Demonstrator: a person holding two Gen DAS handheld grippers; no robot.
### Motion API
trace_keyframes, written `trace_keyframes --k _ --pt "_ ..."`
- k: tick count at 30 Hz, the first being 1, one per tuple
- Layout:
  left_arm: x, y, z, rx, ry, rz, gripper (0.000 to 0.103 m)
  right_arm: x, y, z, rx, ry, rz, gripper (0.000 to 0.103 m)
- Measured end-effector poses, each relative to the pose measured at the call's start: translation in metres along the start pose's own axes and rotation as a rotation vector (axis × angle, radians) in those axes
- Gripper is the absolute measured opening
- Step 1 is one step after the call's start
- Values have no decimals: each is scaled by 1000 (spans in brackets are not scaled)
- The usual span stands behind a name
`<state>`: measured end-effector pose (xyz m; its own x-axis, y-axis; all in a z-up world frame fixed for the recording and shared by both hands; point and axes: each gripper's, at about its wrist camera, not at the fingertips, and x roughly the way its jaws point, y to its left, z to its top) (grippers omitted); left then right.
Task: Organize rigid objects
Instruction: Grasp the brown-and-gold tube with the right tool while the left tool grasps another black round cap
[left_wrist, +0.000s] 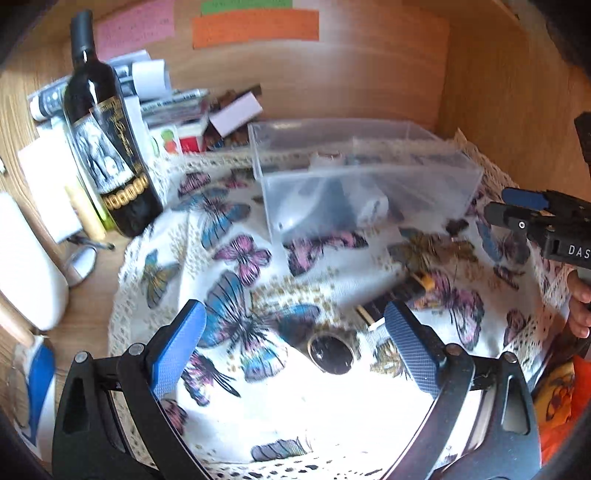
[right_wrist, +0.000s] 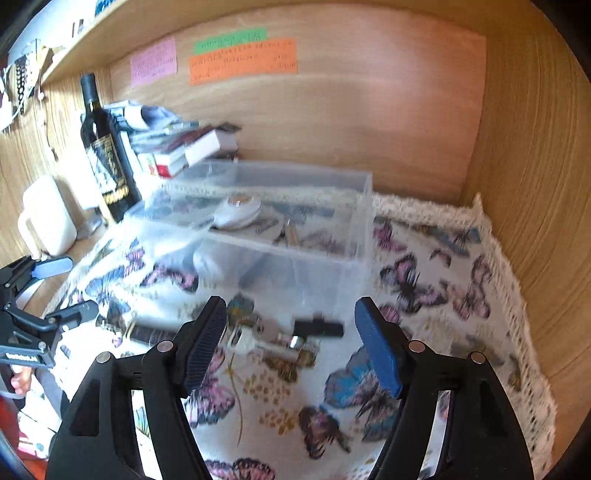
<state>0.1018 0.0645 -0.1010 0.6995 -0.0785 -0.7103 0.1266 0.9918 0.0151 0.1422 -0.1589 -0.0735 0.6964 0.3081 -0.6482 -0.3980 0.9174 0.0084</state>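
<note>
The left gripper (left_wrist: 295, 339) stands wide open and empty over the butterfly-print cloth (left_wrist: 258, 387), its blue pads either side of a small dark round ring-like piece (left_wrist: 331, 350) that lies on the cloth just below them, untouched. The right gripper (right_wrist: 291, 347) is parted about halfway, also holding nothing; between its pads and a little beyond lie a small black bar-shaped piece (right_wrist: 318, 328) and a silvery metal item (right_wrist: 280, 350), both just in front of the clear plastic box (right_wrist: 280, 236). The step in hand looks like picking up the loose pieces left in front of the box and dropping them in. To do it well, I would settle each gripper squarely over a single piece, press the pads low against the cloth so a thin item does not slip out, and avoid pinching a fold of fabric, which would drag the box. Inside the box, a white rounded case (right_wrist: 236, 214) and other small items already rest, though blur hides what they are. The cloth, lace-edged, covers a wooden desk alcove; left of the box stand a dark wine bottle (left_wrist: 107, 147), stacked booklets and cartons, and behind the box the wood back panel carries pink, green and orange paper notes (right_wrist: 242, 61).
</note>
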Motion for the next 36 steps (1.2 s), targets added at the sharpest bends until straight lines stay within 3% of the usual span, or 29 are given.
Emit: trace_keyframes --k 7,11,12,20,28,31,32,36 --pt "15 -9 -12 16 63 -68 76 8 21 -9 -15 43 54 70" --pt "22 -8 -17 -5 99 -106 37 15 40 -10 -51 67 83 76" --pt "21 -7 -18 -10 93 -103 33 18 45 -11 -58 76 93 77" --pt "2 16 -31 -70 50 -88 33 43 85 -8 -78 158 157 84" --pt "-8 34 -36 -96 29 -89 33 71 105 -10 -69 241 146 88" --pt "-10 34 -36 -93 23 -93 33 74 112 -13 -119 234 92 88" --pt "-10 33 -36 -93 20 -95 33 72 113 -13 -121 227 85 81" --pt "-13 32 -29 -94 0 -103 33 64 105 -12 -108 194 75 82"
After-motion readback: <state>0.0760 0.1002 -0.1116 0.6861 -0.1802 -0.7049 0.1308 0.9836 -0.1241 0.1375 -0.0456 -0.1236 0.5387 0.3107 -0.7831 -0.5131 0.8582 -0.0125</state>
